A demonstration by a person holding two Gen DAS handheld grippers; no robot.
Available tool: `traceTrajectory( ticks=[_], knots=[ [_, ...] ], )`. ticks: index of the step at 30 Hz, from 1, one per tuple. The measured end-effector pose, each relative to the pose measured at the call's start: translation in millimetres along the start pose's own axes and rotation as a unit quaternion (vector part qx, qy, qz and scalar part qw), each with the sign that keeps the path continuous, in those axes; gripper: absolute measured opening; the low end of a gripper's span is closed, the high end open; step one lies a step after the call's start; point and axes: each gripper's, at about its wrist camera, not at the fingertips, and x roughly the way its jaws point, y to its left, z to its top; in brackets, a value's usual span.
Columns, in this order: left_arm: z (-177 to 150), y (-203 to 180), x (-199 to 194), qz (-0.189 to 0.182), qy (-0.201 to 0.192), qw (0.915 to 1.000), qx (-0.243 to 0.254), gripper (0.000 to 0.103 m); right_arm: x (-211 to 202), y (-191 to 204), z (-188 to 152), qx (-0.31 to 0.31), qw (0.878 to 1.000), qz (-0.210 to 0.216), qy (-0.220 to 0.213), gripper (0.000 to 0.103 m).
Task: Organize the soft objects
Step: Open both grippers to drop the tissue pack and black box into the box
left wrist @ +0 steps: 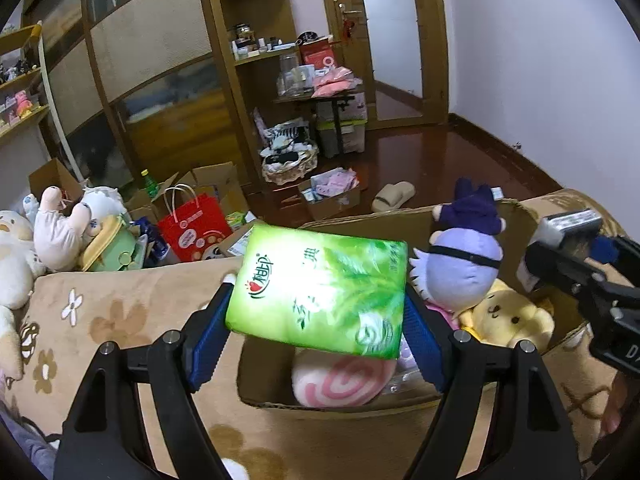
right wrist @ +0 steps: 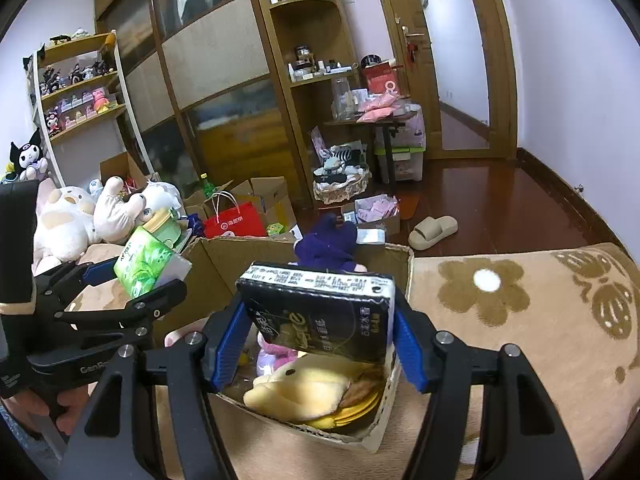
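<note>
The left gripper (left wrist: 318, 312) is clamping a green tissue pack (left wrist: 320, 292) between its blue pads, one pad pressing on each short side. The pack is hanging tilted above the near left part of an open cardboard box (left wrist: 400, 220), clear of the contents below. In the right wrist view the same pack (right wrist: 142, 264) is showing at the left, beside the box's left wall.

The right gripper (right wrist: 316, 332) is gripping a black tissue pack (right wrist: 320, 312) in the same manner, both pads bearing on its sides. This pack is hanging over the open box (right wrist: 224, 264), above a yellow plush (right wrist: 304, 388) lying inside. From the left wrist view only the tip of the right gripper (left wrist: 568, 240) is showing, at the box's right side.

The box is sitting on a tan blanket with a brown flower pattern (left wrist: 120, 312). Inside it, a pink-and-white swirl cushion (left wrist: 344, 384) is lying at the near end, a yellow bear plush (left wrist: 508, 316) is lying to the right, and a purple doll with dark hair (left wrist: 464, 256) is standing upright against the far wall.

Several white plush toys (left wrist: 52, 232) are lying off the blanket's far left edge. A red paper bag (left wrist: 192, 228) and a slipper (left wrist: 394, 196) are resting on the wooden floor beyond.
</note>
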Motion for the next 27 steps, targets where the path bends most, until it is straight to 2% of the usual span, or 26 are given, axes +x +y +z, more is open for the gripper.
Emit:
traceTrajectory(
  ticks=[2, 5, 10, 13, 17, 25, 27],
  knots=[
    [-1, -1, -1, 0.0, -0.002, 1.0, 0.005, 0.08, 1, 0, -1, 0.002, 1.0, 0.001, 0.003, 0.069],
    [-3, -2, 0, 0.007, -0.002, 1.0, 0.006, 0.09, 2, -1, -3, 0.003, 1.0, 0.002, 0.009, 0.07],
    [-9, 3, -2, 0.006, 0.008, 0.9999, -0.008, 0.09, 3, -2, -5, 0.004, 1.0, 0.005, 0.018, 0.073],
    [-11, 7, -5, 0.018, 0.008, 0.9998, -0.01, 0.09, 2, -2, -5, 0.003, 1.0, 0.004, 0.015, 0.08],
    [-16, 11, -16, 0.029, 0.005, 0.9995, -0.012, 0.09, -4, 0, -4, 0.0, 1.0, 0.0, 0.011, 0.081],
    [-22, 24, -51, 0.043, -0.013, 0.9986, -0.027, 0.09, -38, 3, -4, -0.001, 1.0, -0.012, -0.01, 0.091],
    [-24, 28, -61, 0.041, -0.018, 0.9984, -0.034, 0.093, -50, 6, -3, -0.001, 1.0, -0.017, -0.019, 0.097]
  ],
)
